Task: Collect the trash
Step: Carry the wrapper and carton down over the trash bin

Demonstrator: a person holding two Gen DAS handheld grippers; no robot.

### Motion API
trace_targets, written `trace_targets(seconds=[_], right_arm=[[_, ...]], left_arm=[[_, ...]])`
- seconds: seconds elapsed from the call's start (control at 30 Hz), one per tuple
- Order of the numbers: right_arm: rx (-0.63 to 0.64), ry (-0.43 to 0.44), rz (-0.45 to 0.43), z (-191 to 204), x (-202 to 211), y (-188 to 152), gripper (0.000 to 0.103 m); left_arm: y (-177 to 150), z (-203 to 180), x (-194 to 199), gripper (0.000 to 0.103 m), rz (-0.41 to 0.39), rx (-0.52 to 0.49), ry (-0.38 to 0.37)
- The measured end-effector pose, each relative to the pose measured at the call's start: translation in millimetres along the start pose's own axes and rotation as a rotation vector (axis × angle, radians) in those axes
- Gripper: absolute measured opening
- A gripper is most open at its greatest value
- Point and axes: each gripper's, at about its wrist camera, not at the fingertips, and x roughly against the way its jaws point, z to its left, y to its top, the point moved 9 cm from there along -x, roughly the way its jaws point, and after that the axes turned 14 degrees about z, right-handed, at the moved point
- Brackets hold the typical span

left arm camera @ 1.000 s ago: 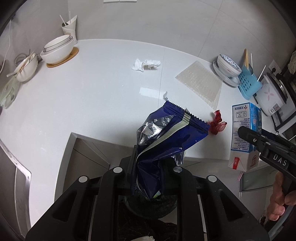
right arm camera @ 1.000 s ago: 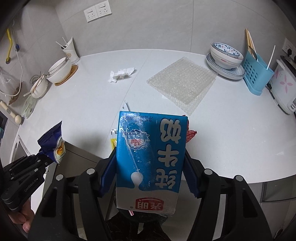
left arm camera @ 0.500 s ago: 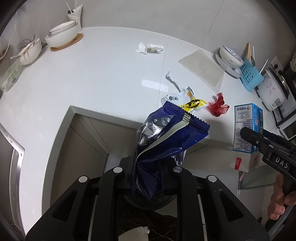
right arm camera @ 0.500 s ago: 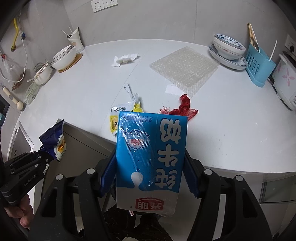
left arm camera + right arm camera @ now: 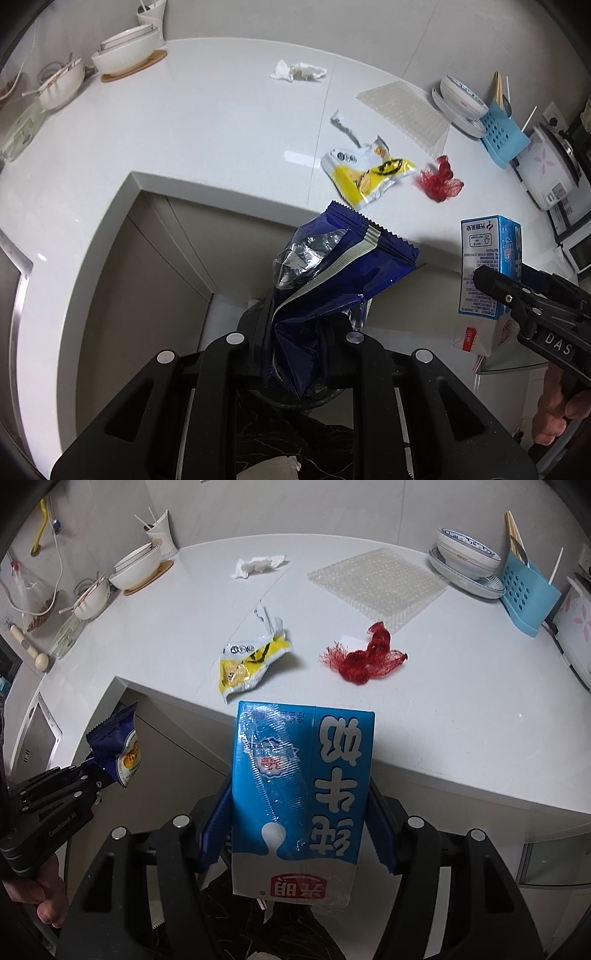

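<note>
While the left claw (image 5: 295, 343) pinches a crumpled dark blue snack wrapper (image 5: 332, 273) at the lower middle of its view, the right claw (image 5: 299, 834) clamps an upside-down blue and white milk carton (image 5: 301, 797) between its blue pads (image 5: 214, 830), low in its own frame. Both are off the edge of the white table (image 5: 461, 709), above a dark bin (image 5: 295, 424) at the bottom edge. On the table, near its front edge, lie a yellow wrapper (image 5: 251, 661) and a red mesh net (image 5: 364, 657); farther up lie a crumpled tissue (image 5: 256, 565) and a bubble wrap sheet (image 5: 376, 579).
</note>
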Motion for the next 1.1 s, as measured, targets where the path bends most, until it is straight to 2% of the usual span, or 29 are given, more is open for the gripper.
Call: trace_targets(seconds=[0.47, 0.8, 1.1], right_arm=[[0.052, 0.004, 0.043, -5.1, -44.6, -26.7, 0.062], [0.116, 0.024, 0.064, 8.2, -83.1, -38.1, 0.062], [0.163, 0.036, 0.090, 22.0, -121.5, -37.5, 0.062]], left_arm=[[-28.7, -1.9, -37.2, 0.018, 0.015, 0.011, -0.018], [-36.2, 6.8, -64.4, 0.018, 0.002, 0.036, -0.054], [-42.4, 23.4, -74.6, 0.018, -0.009, 0.054, -0.039]])
